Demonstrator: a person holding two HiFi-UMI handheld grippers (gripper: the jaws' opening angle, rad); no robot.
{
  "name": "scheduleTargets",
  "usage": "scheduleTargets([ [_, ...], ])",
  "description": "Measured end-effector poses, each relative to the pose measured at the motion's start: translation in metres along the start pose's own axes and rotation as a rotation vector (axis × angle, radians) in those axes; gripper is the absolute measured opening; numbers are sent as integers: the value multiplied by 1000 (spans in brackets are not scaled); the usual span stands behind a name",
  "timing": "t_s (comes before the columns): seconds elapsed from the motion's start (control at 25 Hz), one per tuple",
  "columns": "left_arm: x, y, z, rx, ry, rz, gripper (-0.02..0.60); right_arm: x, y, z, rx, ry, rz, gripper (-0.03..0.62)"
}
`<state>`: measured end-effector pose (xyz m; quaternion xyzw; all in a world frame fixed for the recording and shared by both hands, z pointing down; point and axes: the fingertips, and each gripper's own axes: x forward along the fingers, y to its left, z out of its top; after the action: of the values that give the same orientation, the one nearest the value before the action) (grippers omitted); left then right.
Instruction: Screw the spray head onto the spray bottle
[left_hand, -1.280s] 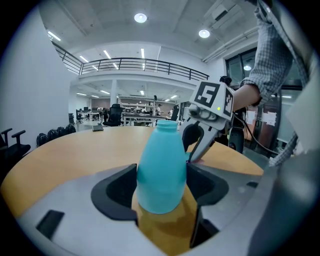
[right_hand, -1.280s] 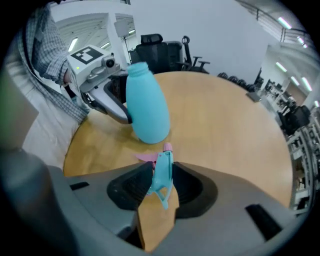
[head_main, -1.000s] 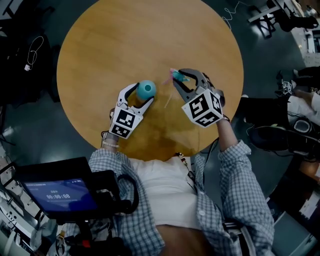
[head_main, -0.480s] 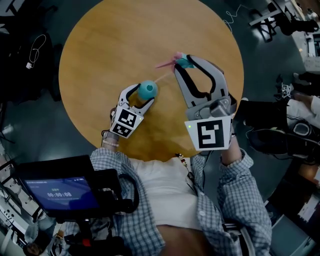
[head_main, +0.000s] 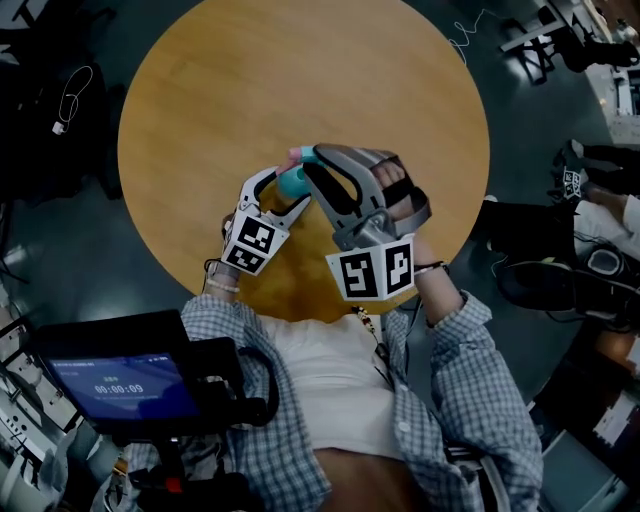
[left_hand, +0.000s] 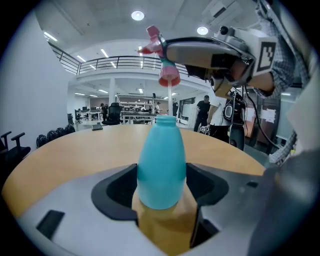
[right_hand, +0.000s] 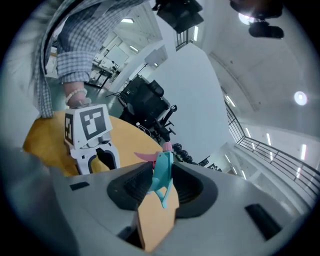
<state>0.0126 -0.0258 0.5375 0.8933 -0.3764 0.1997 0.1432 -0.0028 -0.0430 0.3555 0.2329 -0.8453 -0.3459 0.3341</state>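
Since the earlier frame the right gripper has swung left and risen, bringing the spray head from farther out over the round wooden table to directly above the spray bottle. At the left, the left gripper clamps the teal spray bottle, which stands upright on the table. Above it, the right gripper pinches the teal-and-pink spray head, whose thin tube hangs down to the bottle's open mouth.

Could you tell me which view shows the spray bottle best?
Left gripper view: the spray bottle stands whole, upright between its jaws. Head view shows only a teal sliver; the right gripper view, none.
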Motion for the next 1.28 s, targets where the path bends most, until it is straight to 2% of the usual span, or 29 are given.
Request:
scheduleTargets([
  [0.16, 0, -1, -1, -1, 0, 0, 302, 17, 38, -9, -114, 21, 24, 120],
  [0.24, -1, -1, -1, -2, 0, 1, 302, 22, 48, -13, -132, 29, 29, 120],
  [0.52, -3, 1, 3, -1, -5, 7, 302, 22, 56, -7, -73, 14, 37, 121],
  [0.72, -5, 2, 8, 7, -2, 9, 302, 24, 58, -10, -23, 29, 78, 126],
  [0.76, -4, 3, 8, 6, -1, 10, 302, 24, 59, -11, -18, 32, 92, 131],
  [0.84, -4, 2, 8, 4, 0, 9, 302, 24, 61, -12, 4, 34, 121, 186],
  [1.0, -3, 3, 4, 4, 0, 10, 302, 18, 52, -11, 109, 23, 134, 225],
  [1.12, -5, 2, 5, 6, 6, 8, 302, 2, 34, -13, 280, -8, 144, 227],
  [1.28, -6, 2, 5, 9, 7, 4, 302, -18, 33, -43, 534, -49, 263, 227],
])
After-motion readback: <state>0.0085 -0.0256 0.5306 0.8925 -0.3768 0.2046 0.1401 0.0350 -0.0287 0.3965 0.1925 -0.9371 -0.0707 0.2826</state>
